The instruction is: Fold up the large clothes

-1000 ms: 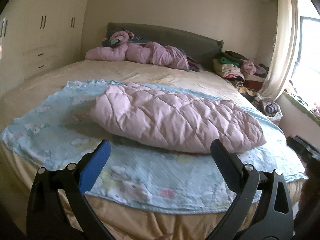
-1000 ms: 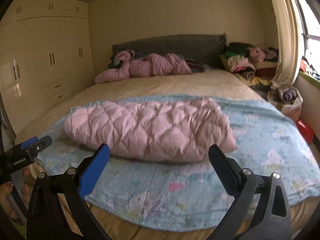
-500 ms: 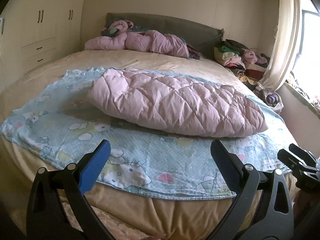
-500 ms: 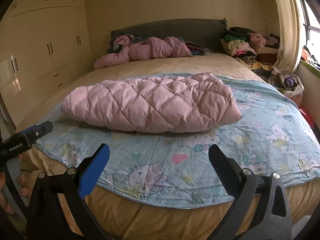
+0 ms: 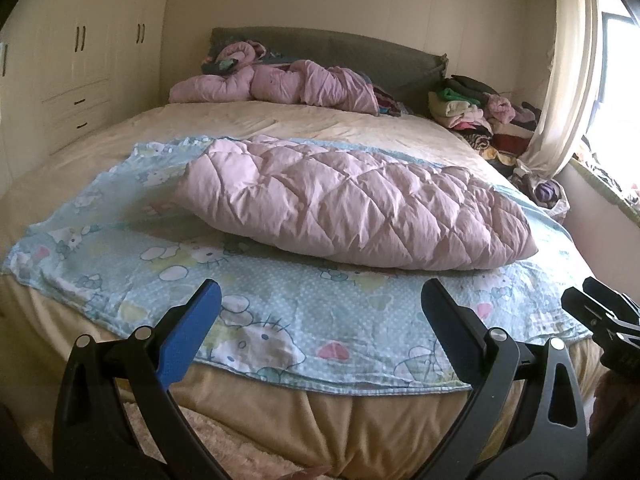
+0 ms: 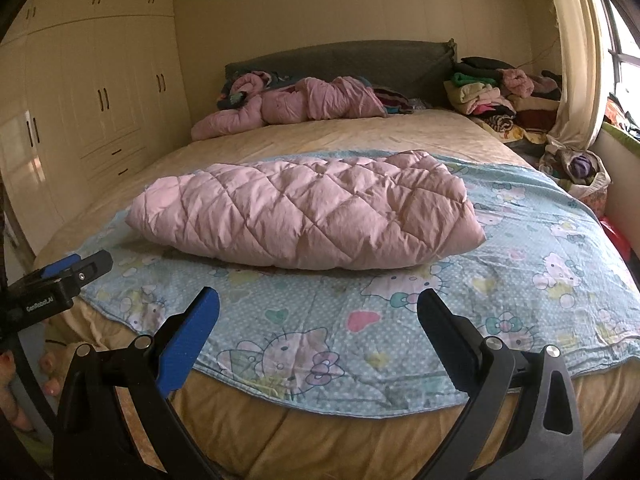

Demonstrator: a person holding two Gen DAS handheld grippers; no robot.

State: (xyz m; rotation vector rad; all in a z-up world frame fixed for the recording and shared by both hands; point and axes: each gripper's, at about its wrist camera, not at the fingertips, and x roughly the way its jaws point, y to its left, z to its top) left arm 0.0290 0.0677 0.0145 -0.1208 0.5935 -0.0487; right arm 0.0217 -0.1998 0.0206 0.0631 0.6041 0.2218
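**Both grippers released, off the foot of the bed**

My left gripper (image 5: 320,304) is spread wide, nothing between the fingers. My right gripper (image 6: 318,312) is the same: wide apart, empty. Both hang in front of the bed's (image 6: 360,132) near edge, clear of the fabric. The pink quilted jacket (image 6: 308,216) lies folded into a long bundle across the light blue cartoon-print sheet (image 6: 540,248), well apart from both grippers. A second pink jacket (image 5: 280,88) is heaped at the headboard (image 5: 360,48).

We look from both wrists, near the foot of the bed (image 5: 280,128), toward 12 o'clock, sharing the pink quilted jacket (image 5: 360,208).
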